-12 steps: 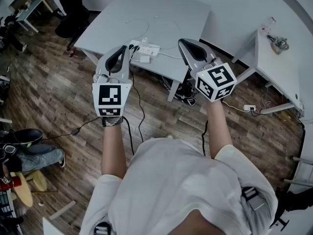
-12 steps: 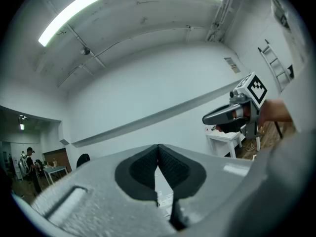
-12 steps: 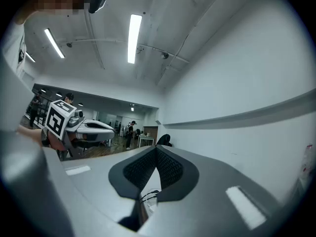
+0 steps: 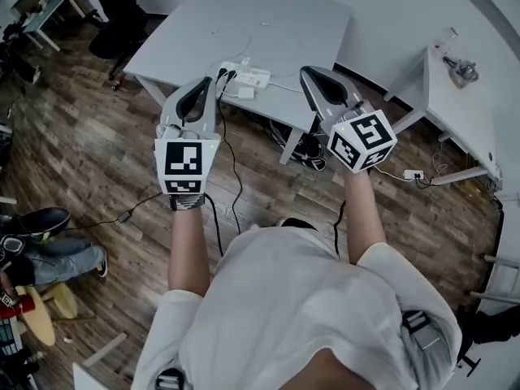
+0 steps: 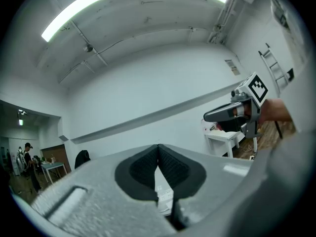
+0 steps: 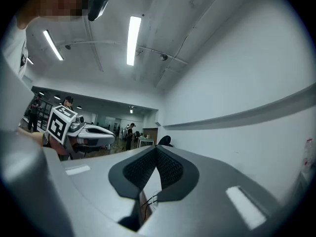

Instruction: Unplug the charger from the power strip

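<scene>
On grey table [image 4: 284, 31]: power strip [image 4: 249, 77], plugs [image 4: 225, 73] seated; left gripper [image 4: 213, 81], right gripper [image 4: 305, 73] level, jaws closed, empty.

From the head view the power strip [image 4: 246, 77] is so tiny I honestly can't tell which plug on it is the charger. My left gripper [image 4: 210, 84] crowds its left end, so that bit's hard to read. In the left gripper view only a sliver of strip shows under the closed jaws. The right gripper view gives just a scrap of black cable [image 6: 146, 200]. The little thing [image 4: 464, 72] on the side table [image 4: 455, 116] is too small to name.
</scene>
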Tool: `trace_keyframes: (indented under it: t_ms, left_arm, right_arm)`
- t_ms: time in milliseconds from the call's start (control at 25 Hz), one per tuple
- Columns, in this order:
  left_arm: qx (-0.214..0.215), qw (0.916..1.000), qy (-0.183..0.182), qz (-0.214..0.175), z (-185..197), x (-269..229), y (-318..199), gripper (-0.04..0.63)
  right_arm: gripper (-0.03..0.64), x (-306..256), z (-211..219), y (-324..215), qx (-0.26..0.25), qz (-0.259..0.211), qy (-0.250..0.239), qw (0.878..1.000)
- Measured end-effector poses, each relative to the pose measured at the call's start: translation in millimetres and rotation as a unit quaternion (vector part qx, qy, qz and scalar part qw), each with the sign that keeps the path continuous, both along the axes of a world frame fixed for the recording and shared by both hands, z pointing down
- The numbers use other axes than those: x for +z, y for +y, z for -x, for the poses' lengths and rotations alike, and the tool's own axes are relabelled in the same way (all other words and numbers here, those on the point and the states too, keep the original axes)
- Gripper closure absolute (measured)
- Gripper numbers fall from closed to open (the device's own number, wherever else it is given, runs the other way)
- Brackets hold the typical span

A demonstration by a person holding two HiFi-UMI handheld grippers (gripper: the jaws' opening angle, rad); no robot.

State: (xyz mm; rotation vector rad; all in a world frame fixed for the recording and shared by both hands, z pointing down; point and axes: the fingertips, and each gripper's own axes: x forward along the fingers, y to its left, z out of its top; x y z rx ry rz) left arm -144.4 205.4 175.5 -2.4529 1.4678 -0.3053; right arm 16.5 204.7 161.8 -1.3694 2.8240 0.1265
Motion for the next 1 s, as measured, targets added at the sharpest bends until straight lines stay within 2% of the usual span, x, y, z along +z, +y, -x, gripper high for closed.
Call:
trace_keyframes:
  t_ms: [480, 680, 1000]
  left_arm:
    - [0.02, 0.9995, 0.011, 0.02, 18, 29, -14, 0.591]
    - [0.022, 0.9993, 0.008, 0.028, 17, 41, -43, 0.591]
    - [0.015, 0.9995, 0.005, 0.027, 0, 43, -117, 0.591]
  right_arm:
    - [0.615, 25, 22, -11, 0.014, 0.023, -0.002, 1.0]
    - [0.615, 38, 19, -40, 0.016, 0.028, -0.004, 0.999]
    - [0.615, 44, 4, -116, 0.012, 0.028, -0.009, 1.0]
